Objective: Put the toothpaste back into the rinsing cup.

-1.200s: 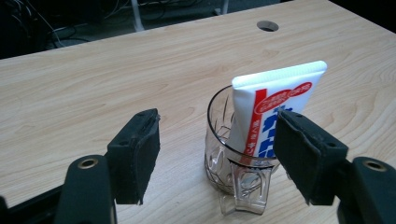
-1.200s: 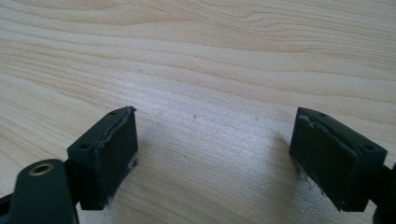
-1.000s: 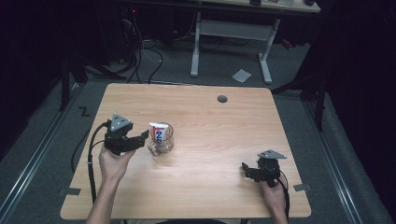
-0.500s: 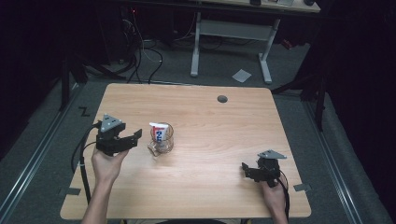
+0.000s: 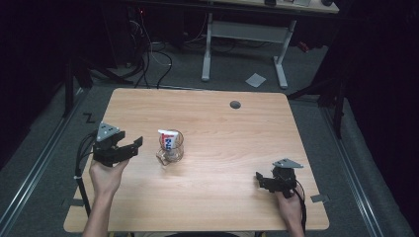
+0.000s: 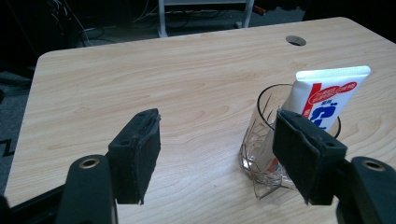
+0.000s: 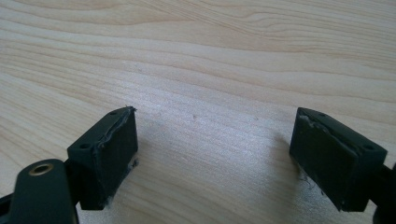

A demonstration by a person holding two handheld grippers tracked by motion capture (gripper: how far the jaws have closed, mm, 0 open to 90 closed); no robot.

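High view: pale wood-grain rectangular surface (image 5: pixel 217 207), round dark grommet hole (image 5: pixel 235 104) near its far edge. Clear cut-glass tumbler (image 5: pixel 171 148) stands upright left of centre, holding a white toothpaste tube with red and blue print (image 5: pixel 168 140), crimped flat end up, long axis leaning only slightly from vertical. Left gripper (image 5: pixel 132 146), black with grey three-cornered plate, is held level in the person's left hand just left of the tumbler; jaws spread wide and empty, pointing rightward at the glass, a bare strip of surface between tips and glass. Right gripper (image 5: pixel 259 178), same make, sits low near the front right corner, well apart from the tumbler; the left is plainly the nearer. Left gripper view: two black padded jaws stand wide with nothing between them; the tumbler (image 6: pixel 275 149) lies ahead and off to the right, partly behind the right jaw and not inside the gap, the tube (image 6: pixel 322 102) rising above the rim and tilted to the right. Judgement: any grasp from here calls for the gap to be lined up on the glass before the gripper goes forward, with the jaws kept wide enough to span it. Right gripper view: both black jaws wide apart over bare wood grain (image 7: pixel 205 70), nothing between them, tips close above the surface.
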